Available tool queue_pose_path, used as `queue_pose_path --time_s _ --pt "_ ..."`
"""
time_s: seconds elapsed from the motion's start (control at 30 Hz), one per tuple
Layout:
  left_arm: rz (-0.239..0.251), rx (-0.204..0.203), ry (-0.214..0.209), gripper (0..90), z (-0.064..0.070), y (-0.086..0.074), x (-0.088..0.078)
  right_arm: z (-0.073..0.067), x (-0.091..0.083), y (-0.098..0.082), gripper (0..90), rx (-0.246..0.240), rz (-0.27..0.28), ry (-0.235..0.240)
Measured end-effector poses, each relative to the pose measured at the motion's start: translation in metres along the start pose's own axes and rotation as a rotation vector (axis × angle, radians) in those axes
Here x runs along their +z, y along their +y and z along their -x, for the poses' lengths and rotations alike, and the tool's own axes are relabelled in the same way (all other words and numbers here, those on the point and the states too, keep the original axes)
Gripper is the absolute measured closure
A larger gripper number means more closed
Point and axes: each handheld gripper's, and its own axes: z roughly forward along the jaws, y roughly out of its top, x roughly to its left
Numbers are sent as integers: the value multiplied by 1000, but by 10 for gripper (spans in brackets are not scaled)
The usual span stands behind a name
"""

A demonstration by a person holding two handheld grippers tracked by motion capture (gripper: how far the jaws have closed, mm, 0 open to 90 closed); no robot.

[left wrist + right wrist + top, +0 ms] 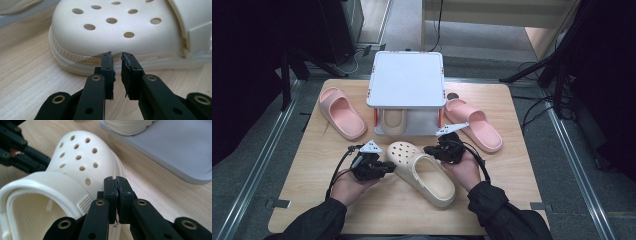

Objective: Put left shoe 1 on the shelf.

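Fingers (116,185) closed beside cream clog (75,162); high view adds pink slippers (342,112).

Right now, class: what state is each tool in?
Left tool: nearly closed, small gap, tips at the cream clog's side, gripping nothing.
Right tool: closed, empty, beside the clog.

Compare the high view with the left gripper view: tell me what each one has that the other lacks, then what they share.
High view alone: two pink slides flanking a grey two-level rack, a second cream shoe on its lower shelf, both hands, and the right gripper.

Left gripper view alone: the left gripper's pads close up, a narrow gap between them, tips at the clog's sole rim.

Both: the cream clog, the left gripper and the wooden table.
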Motion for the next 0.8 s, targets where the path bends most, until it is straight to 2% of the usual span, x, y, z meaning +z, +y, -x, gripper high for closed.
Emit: queue_pose_path --time_s 0.13,0.2,0.27,0.53,0.8 --pt "-4 -6 -5 789 -4 4 2 -3 -4 -4 876 3 -3 -2" --pt "-11 -22 -34 782 -8 7 6 -4 -6 -8 877 5 3 -12" --pt "-13 -25 -40 779 -9 9 7 -5 -8 -9 877 6 2 -16" --pt "-22 2 -61 784 -9 21 19 -7 -20 -21 882 39 14 -55" --pt "-27 16 -61 792 -10 31 27 -10 -27 -28 885 60 15 -56"
